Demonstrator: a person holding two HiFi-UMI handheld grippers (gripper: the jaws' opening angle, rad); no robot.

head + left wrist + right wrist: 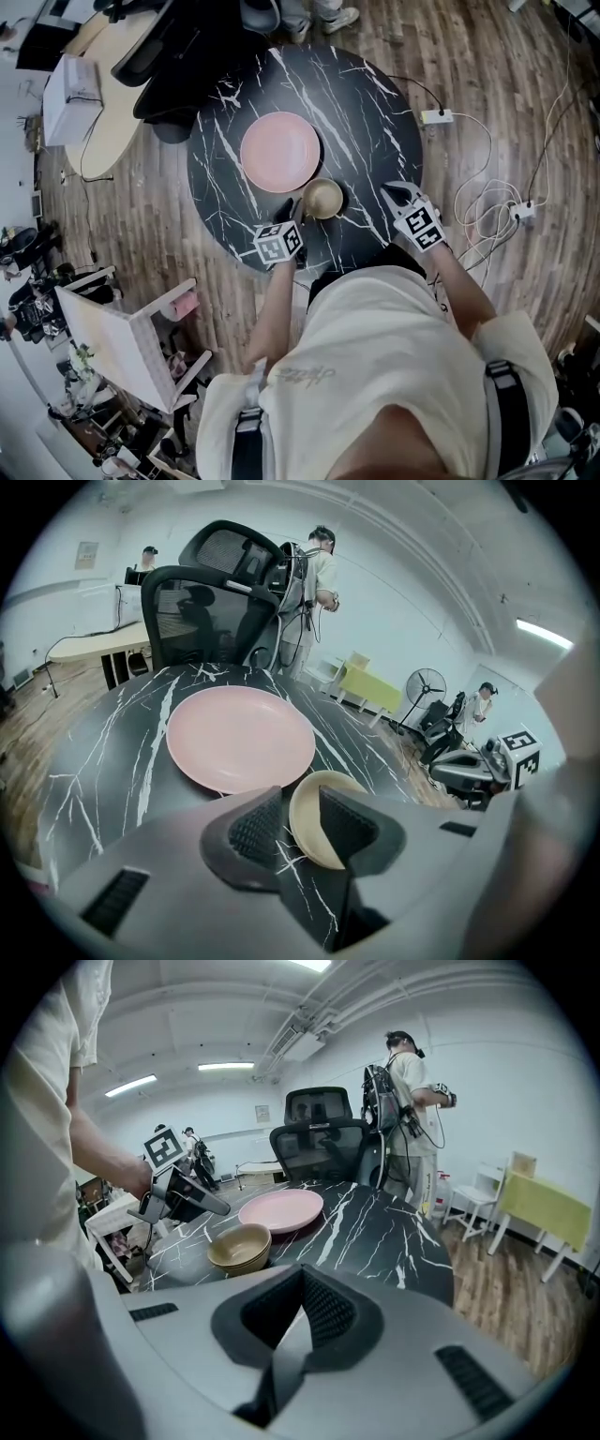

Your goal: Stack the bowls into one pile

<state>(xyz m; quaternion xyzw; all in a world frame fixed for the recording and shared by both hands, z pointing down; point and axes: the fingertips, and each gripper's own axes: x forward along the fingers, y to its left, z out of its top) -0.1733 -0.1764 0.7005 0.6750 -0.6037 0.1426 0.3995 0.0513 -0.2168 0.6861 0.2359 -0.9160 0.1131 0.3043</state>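
A tan bowl pile (323,199) stands on the black marble table (375,112), just in front of a pink plate (280,151). In the right gripper view the pile (240,1247) looks like two nested bowls. My left gripper (289,208) is at the pile's left side. In its own view the jaws (300,803) stand apart, one on each side of the bowl's near rim (330,785), with a gap at the pads. My right gripper (398,195) hovers over the table to the right of the pile, shut and empty (298,1288). The left gripper (220,1207) also shows there, beside the bowls.
Black office chairs (164,56) stand at the table's far side. Cables and power strips (497,202) lie on the wood floor to the right. A white chair (131,337) stands at lower left. A person with a backpack (403,1082) stands beyond the table.
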